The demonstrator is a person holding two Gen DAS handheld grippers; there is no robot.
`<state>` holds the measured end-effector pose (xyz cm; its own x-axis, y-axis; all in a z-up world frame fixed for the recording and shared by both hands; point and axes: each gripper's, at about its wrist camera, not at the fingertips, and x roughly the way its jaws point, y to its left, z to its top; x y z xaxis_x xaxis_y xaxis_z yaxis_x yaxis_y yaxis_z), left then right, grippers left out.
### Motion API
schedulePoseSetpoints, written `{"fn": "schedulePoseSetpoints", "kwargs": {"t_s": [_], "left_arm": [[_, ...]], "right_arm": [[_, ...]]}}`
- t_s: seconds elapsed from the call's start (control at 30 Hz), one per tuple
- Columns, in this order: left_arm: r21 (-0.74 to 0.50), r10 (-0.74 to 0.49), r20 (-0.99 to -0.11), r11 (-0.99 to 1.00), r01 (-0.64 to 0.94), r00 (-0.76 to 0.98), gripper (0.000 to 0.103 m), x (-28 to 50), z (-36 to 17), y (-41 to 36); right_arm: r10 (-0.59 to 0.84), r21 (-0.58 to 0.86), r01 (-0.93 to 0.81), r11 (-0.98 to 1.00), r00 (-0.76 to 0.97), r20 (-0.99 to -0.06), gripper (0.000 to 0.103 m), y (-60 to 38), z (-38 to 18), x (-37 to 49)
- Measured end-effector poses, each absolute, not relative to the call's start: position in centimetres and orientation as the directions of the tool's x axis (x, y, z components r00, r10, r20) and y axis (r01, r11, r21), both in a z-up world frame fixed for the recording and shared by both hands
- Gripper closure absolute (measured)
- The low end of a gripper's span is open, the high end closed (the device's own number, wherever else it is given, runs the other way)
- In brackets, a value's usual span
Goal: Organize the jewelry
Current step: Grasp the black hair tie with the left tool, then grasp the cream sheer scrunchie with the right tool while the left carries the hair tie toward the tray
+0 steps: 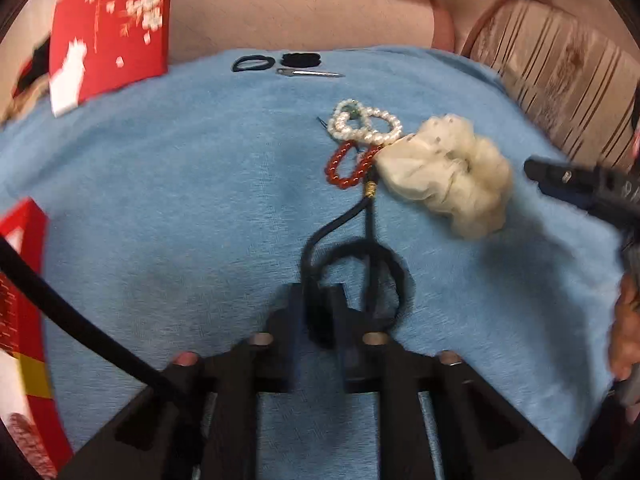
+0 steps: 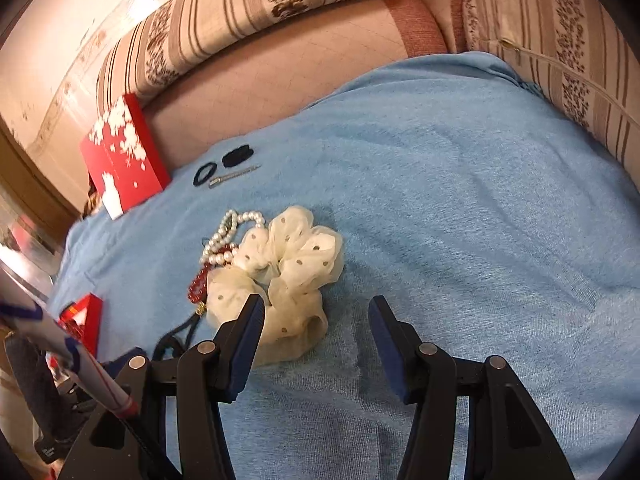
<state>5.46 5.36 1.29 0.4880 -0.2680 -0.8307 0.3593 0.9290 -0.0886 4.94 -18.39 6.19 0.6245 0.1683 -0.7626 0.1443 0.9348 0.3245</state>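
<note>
1. Left wrist view: the left gripper [image 1: 320, 300] was pinched on a black cord [image 1: 362, 216], which ran forward to a gold bead beside the red bead bracelet [image 1: 348, 164], pearl bracelet [image 1: 362, 120] and cream scrunchie [image 1: 448, 176], probably to draw it clear of the tangle

2. Right wrist view: the right gripper [image 2: 316, 312] was spread and empty, the cream scrunchie [image 2: 288, 272] touching its left finger, seemingly poised to hold the pile down on the blue towel [image 2: 460, 180]

On the blanket [image 1: 160, 184], the scrunchie [image 1: 452, 176] lies right of the pearls [image 1: 362, 122] and beads [image 1: 346, 164], touching both. The cord [image 1: 340, 232] runs from them toward the left gripper [image 1: 320, 308]. Behind lie two hair ties [image 1: 253, 63] and a clip [image 1: 312, 73]; the box [image 1: 108, 28] stands far left.
</note>
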Motion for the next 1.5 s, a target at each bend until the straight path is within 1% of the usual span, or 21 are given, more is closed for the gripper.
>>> {"fn": "schedulePoseSetpoints", "kwargs": {"t_s": [0.07, 0.13, 0.23, 0.33, 0.37, 0.43, 0.5, 0.57, 0.7, 0.8, 1.1, 1.17, 1.37, 1.5], "left_arm": [[-0.133, -0.296, -0.839, 0.925, 0.356, 0.457, 0.095, 5.4, 1.7, 5.7], [-0.2, -0.353, -0.825, 0.912, 0.357, 0.441, 0.095, 4.8, 2.9, 6.7], [-0.309, -0.462, -0.769, 0.874, 0.375, 0.443, 0.096, 3.9, 5.3, 8.9], [-0.379, -0.527, -0.711, 0.844, 0.379, 0.465, 0.096, 2.8, 7.2, 11.4], [-0.382, -0.527, -0.704, 0.846, 0.371, 0.476, 0.096, 2.8, 7.7, 11.9], [-0.356, -0.481, -0.712, 0.876, 0.327, 0.512, 0.096, 3.3, 7.8, 13.4], [-0.327, -0.419, -0.74, 0.908, 0.263, 0.526, 0.096, 4.1, 7.1, 14.6], [-0.324, -0.386, -0.762, 0.922, 0.211, 0.52, 0.096, 4.9, 6.4, 15.6], [-0.26, -0.315, -0.798, 0.949, 0.178, 0.514, 0.097, 5.9, 5.2, 15.8], [-0.25, -0.316, -0.805, 0.948, 0.197, 0.502, 0.097, 5.4, 4.9, 15.4], [-0.277, -0.322, -0.85, 0.947, 0.166, 0.418, 0.097, 6.1, 1.8, 15.6], [-0.284, -0.327, -0.847, 0.945, 0.163, 0.42, 0.097, 6.2, 1.7, 15.7], [-0.275, -0.324, -0.845, 0.946, 0.173, 0.425, 0.097, 6.3, 1.6, 15.4], [-0.273, -0.324, -0.84, 0.946, 0.176, 0.435, 0.097, 6.3, 1.5, 15.3]], "right_arm": [[0.167, 0.315, 0.133, 0.94, 0.624, -0.764, 0.045, -18.1, 6.1, 5.0], [0.164, 0.303, 0.122, 0.945, 0.624, -0.764, 0.045, -17.7, 6.2, 4.9], [0.145, 0.27, 0.109, 0.957, 0.625, -0.767, 0.045, -17.0, 6.3, 4.8], [0.132, 0.248, 0.1, 0.964, 0.63, -0.765, 0.045, -16.6, 6.4, 4.7], [0.134, 0.248, 0.098, 0.964, 0.629, -0.766, 0.045, -16.5, 6.3, 4.8], [0.131, 0.244, 0.099, 0.965, 0.624, -0.771, 0.045, -16.4, 6.2, 4.8], [0.123, 0.239, 0.11, 0.965, 0.617, -0.777, 0.045, -16.4, 5.9, 5.0], [0.124, 0.249, 0.123, 0.961, 0.613, -0.78, 0.045, -16.6, 5.7, 5.1], [0.205, 0.341, 0.109, 0.934, 0.618, -0.759, 0.045, -16.8, 5.6, 5.2], [0.282, 0.403, 0.062, 0.913, 0.618, -0.734, 0.045, -16.0, 5.8, 5.3], [0.354, 0.381, -0.085, 0.921, 0.593, -0.723, 0.045, -11.4, 6.1, 4.9], [0.345, 0.36, -0.098, 0.928, 0.592, -0.728, 0.045, -10.7, 6.0, 4.8], [0.181, 0.168, -0.078, 0.983, 0.609, -0.772, 0.045, -9.5, 5.0, 5.8], [0.128, 0.092, -0.09, 0.992, 0.607, -0.785, 0.045, -8.7, 3.9, 7.3]]}}
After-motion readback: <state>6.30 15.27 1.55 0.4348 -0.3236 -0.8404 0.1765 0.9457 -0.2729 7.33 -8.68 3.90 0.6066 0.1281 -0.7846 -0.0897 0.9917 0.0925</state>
